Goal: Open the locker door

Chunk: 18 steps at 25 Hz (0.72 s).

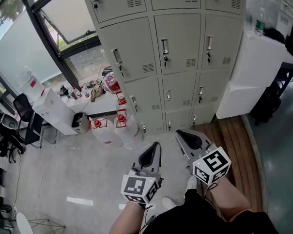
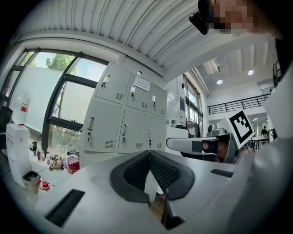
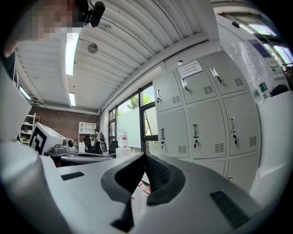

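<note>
Between the jaws and the lockers, off to the left of the left gripper (image 1: 157,147), a cluster of clear plastic water jugs with red caps (image 1: 120,119) stands on the pale floor. It sits against the foot of the pale grey metal locker bank (image 1: 176,47). Further left are a white box-shaped unit (image 1: 53,111) and a black office chair (image 1: 22,108) below a large dark-framed window (image 1: 53,32). To the right of the right gripper (image 1: 179,135), a tall white cabinet (image 1: 250,75) stands beside the lockers, with a strip of brown wooden decking (image 1: 230,134) at its foot. Nothing lies directly between either pair of jaws and the doors.

The top locker row is cut off by the head view's upper edge, and the jugs hide part of the lowest row on the left. A white paper notice (image 3: 190,68) is fixed to one upper door, and its print is too small to read.

Each locker door (image 3: 201,123) is flat grey, with a vertical metal handle, a key hanging below it and a small slotted vent. Every door in view is closed. The bank stands ahead of both grippers and well apart from them.

Both grippers have their black ribbed pads pressed together at the tips, pinching nothing.
</note>
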Each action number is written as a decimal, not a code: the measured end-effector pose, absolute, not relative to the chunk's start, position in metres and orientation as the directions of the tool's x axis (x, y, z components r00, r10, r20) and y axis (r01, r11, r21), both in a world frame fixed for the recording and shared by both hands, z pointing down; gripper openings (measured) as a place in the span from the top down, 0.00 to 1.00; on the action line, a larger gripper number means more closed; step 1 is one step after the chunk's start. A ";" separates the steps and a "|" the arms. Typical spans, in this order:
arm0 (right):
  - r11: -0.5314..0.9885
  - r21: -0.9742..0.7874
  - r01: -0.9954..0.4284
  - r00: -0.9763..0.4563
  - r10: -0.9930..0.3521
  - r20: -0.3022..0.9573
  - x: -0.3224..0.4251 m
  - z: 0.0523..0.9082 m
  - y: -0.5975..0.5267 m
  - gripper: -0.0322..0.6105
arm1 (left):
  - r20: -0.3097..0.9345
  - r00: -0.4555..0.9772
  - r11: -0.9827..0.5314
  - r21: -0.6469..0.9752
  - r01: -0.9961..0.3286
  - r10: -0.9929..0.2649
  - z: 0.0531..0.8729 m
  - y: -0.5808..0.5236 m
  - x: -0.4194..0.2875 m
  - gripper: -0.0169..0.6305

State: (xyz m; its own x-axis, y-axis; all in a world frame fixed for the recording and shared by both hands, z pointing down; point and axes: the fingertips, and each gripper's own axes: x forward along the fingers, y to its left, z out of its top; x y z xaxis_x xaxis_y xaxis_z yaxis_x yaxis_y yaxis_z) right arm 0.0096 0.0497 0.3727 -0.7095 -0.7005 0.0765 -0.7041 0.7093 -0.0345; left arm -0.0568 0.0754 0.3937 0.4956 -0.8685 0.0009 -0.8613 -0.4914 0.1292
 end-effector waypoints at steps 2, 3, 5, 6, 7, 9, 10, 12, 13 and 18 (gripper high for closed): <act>0.711 -0.028 -0.703 -0.711 -0.700 0.075 0.006 0.372 0.052 0.87 | -0.001 0.494 -0.490 0.130 -0.862 -0.869 0.395 0.078 -0.060 0.95; 0.712 -0.025 -0.702 -0.712 -0.699 0.075 0.005 0.372 0.053 0.87 | -0.002 0.492 -0.488 0.131 -0.863 -0.870 0.396 0.078 -0.061 0.95; 0.714 -0.025 -0.700 -0.713 -0.696 0.079 0.004 0.373 0.054 0.87 | -0.001 0.490 -0.485 0.135 -0.864 -0.872 0.397 0.080 -0.063 0.95; 0.714 -0.026 -0.699 -0.714 -0.696 0.083 0.004 0.373 0.054 0.87 | 0.001 0.489 -0.484 0.136 -0.864 -0.872 0.397 0.081 -0.063 0.95; 0.714 -0.030 -0.699 -0.714 -0.695 0.086 0.004 0.373 0.053 0.87 | 0.002 0.488 -0.484 0.135 -0.865 -0.873 0.396 0.081 -0.063 0.95; 0.716 -0.039 -0.697 -0.716 -0.693 0.085 0.003 0.372 0.047 0.87 | 0.004 0.487 -0.482 0.126 -0.867 -0.874 0.395 0.078 -0.064 0.95; 0.717 -0.044 -0.696 -0.718 -0.691 0.082 0.002 0.372 0.043 0.87 | 0.005 0.486 -0.482 0.119 -0.868 -0.874 0.394 0.076 -0.065 0.95; 0.721 -0.052 -0.691 -0.722 -0.687 0.078 -0.001 0.373 0.035 0.87 | 0.008 0.485 -0.481 0.107 -0.870 -0.875 0.395 0.070 -0.066 0.95; 0.722 -0.056 -0.689 -0.724 -0.685 0.078 -0.003 0.374 0.031 0.87 | 0.011 0.483 -0.480 0.104 -0.871 -0.875 0.396 0.067 -0.067 0.95; 0.731 -0.070 -0.679 -0.734 -0.675 0.074 -0.008 0.376 0.007 0.87 | 0.022 0.464 -0.460 0.104 -0.882 -0.885 0.396 0.049 -0.074 0.95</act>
State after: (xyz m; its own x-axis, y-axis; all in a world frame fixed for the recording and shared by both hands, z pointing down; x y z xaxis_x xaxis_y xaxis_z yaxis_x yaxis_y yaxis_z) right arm -0.0080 0.0072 0.3758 -0.7339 -0.6752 0.0743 -0.6793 0.7305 -0.0704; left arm -0.0739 0.0486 0.3963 0.4641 -0.8855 0.0221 -0.8819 -0.4596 0.1044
